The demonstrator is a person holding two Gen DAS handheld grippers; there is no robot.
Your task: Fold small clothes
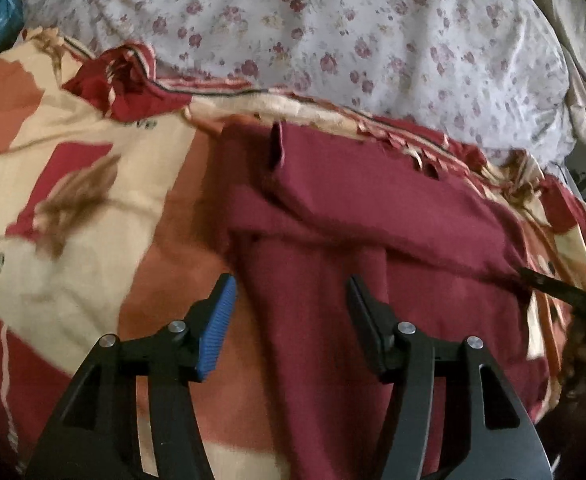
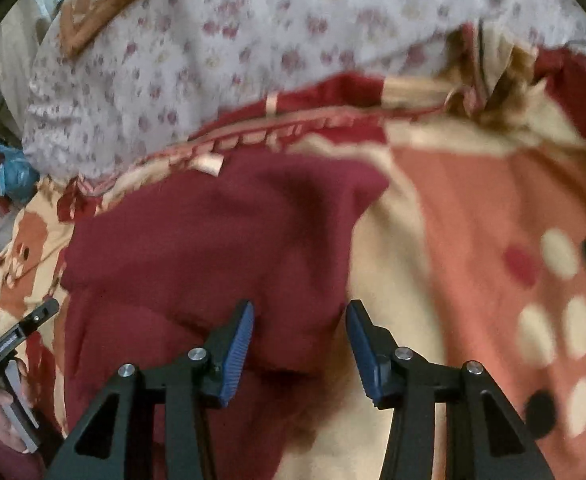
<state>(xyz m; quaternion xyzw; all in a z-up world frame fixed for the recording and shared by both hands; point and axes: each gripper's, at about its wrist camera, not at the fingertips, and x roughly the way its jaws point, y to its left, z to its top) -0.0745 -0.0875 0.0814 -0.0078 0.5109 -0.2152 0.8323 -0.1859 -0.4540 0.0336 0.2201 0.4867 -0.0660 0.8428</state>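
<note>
Maroon garment (image 1: pixel 373 216) lies partly folded on patterned blanket (image 1: pixel 73 160) on bed. Left gripper (image 1: pixel 291 296) and right gripper (image 2: pixel 299 320) spread above it, pinching nothing. Advice: pinch matching edges, lift together, fold evenly, smooth creases.

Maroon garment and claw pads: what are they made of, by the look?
Maroon garment: soft matte knit or woven cloth, likely cotton; it creases and drapes without shine. Left claw pads: blue ribbed rubber or soft plastic, probably; fine ridges show.
</note>
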